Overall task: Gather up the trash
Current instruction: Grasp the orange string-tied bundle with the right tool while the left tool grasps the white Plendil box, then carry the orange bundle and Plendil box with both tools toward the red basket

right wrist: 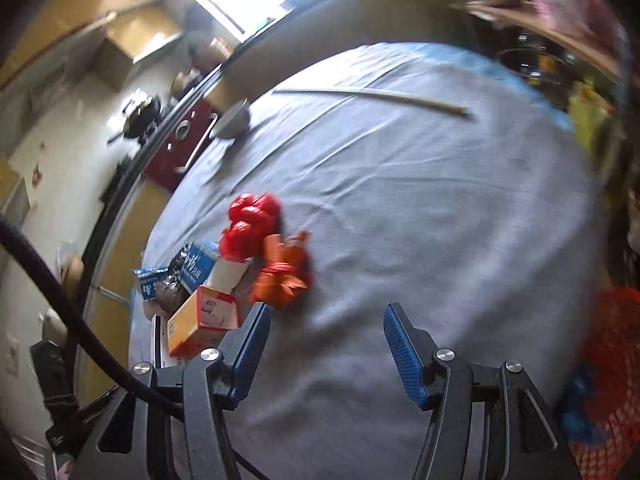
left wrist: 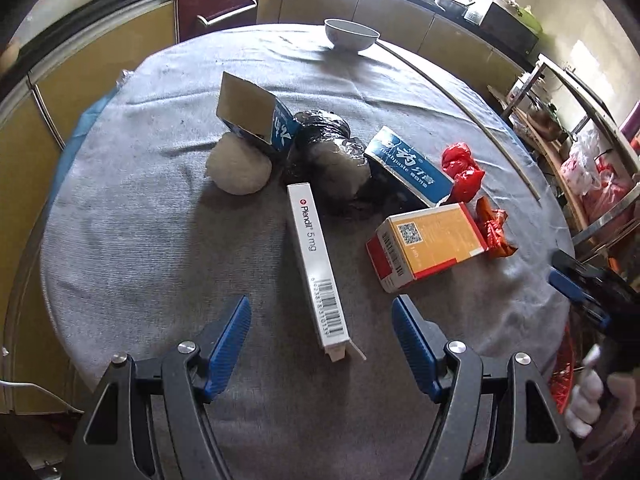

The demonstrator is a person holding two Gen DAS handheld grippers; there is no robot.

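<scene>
Trash (left wrist: 344,184) lies bunched near the middle of the grey-clothed table (left wrist: 140,240), and I can see all of it from my left wrist camera. A long white Plendil box (left wrist: 318,268) points toward me, its barcode end between the blue pads of my left gripper (left wrist: 322,316), which stands spread and touches nothing. Beyond it lie a black plastic bundle (left wrist: 332,152), a white wad (left wrist: 238,166) beside a torn blue carton (left wrist: 256,116), a blue toothpaste box (left wrist: 408,168), an orange-and-red box (left wrist: 424,242) and crumpled red wrappers (left wrist: 462,168). A white bowl (left wrist: 351,35) stands at the far edge. My right gripper (right wrist: 326,334) hangs spread and empty over bare cloth, with the orange wrapper (right wrist: 282,280) just beyond its left pad. That view is blurred.
</scene>
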